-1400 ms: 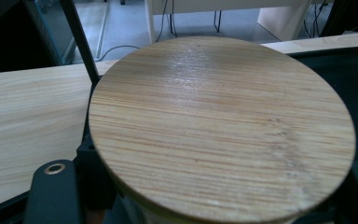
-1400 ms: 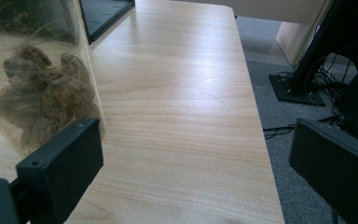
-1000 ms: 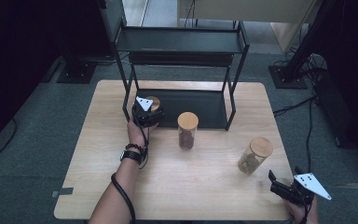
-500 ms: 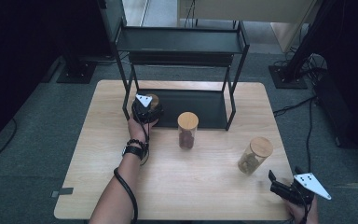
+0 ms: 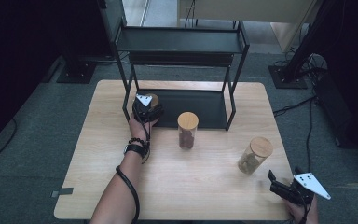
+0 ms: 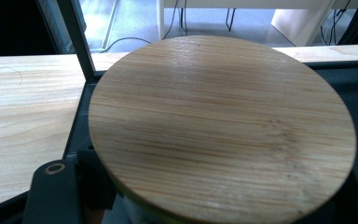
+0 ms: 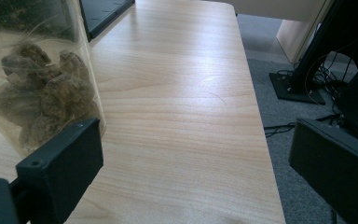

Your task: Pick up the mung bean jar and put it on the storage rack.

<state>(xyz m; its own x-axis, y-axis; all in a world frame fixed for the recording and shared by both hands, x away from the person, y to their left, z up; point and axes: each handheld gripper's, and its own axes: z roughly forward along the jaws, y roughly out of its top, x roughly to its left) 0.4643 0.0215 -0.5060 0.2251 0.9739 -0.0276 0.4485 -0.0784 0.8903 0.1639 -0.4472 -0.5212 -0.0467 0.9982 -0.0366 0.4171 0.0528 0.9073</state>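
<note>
At the near-left foot of the black shelf rack (image 5: 182, 60), the left gripper (image 5: 145, 109) had its jaws closed about as far as they go around a jar with a bamboo lid (image 6: 221, 126). The left gripper view looked straight across that lid at the rack's dark bottom tray, so the jar was probably being set on the lowest level or lifted from it. A grip just under the lid would have kept the jar upright. In front of the rack stood a second jar (image 5: 187, 129), and farther to the rack's near right a third jar (image 5: 254, 155). The right gripper (image 5: 284, 186) waited beyond that third jar with jaws wide apart and empty, likely kept ready for it.
</note>
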